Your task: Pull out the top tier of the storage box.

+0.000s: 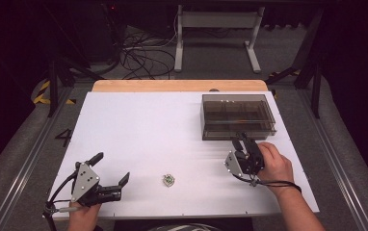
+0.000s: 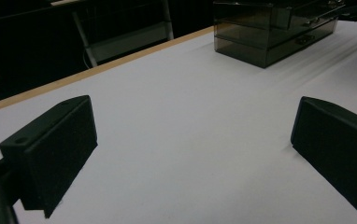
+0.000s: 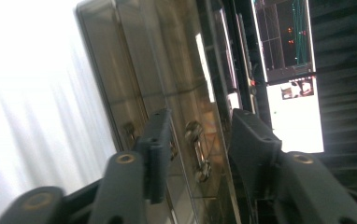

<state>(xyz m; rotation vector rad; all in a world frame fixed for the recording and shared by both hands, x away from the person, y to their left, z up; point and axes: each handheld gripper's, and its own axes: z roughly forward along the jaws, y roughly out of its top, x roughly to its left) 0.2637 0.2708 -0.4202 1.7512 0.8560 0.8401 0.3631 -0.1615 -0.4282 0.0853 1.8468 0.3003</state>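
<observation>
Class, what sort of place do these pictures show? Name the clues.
Probably a lab or recording studio: a white table ringed by dark curtains, loose cables on the floor, and hand-held tongs with cameras.

— What's my bench (image 1: pixel 138 125) looking like?

— I see a white top with a wooden strip along the far edge. A smoky clear drawer box (image 1: pixel 238 117) sits on it at the far right, just in from that edge.

— Anything nearer me?

— One small greenish part (image 1: pixel 168 180) lies flat near the front edge, about mid-width, well apart from the box.
</observation>
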